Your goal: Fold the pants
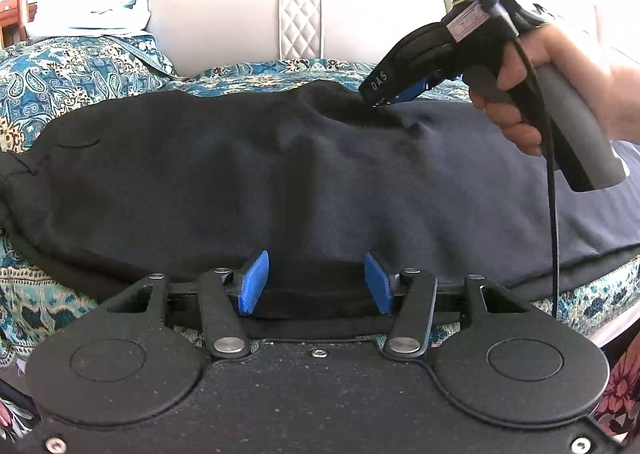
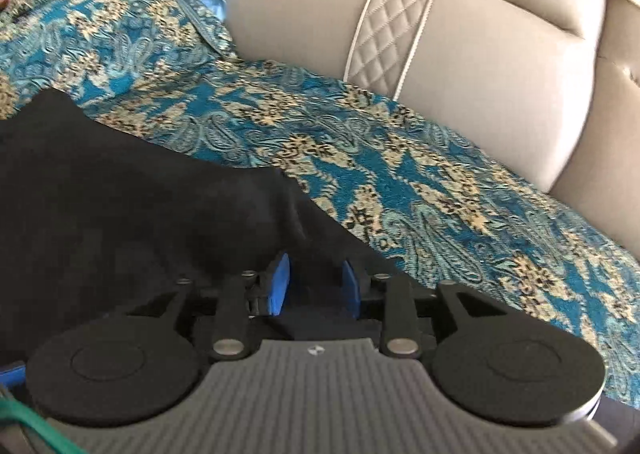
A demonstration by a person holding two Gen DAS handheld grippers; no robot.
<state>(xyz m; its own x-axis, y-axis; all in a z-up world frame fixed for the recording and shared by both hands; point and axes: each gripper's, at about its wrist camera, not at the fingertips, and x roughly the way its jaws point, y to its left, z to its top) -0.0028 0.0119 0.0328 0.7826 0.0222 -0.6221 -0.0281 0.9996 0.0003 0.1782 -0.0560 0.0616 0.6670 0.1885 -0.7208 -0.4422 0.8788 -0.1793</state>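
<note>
Dark pants spread on a patterned bed cover, a hand-held gripper at each edge.

The left hand-held gripper (image 1: 316, 284) angles down, blue pads parted, the pants' (image 1: 280, 182) near hem between them, seemingly unpinched. The right hand-held gripper (image 2: 316, 288), in a hand (image 1: 560, 86), tilts onto the far edge, jaws released. The bed cover (image 2: 400, 158) and a padded headboard (image 2: 480, 54) lie beyond; the pants run out of frame.

Soft even daylight, strong fisheye bending at the edges, slight motion blur in the right wrist view.
</note>
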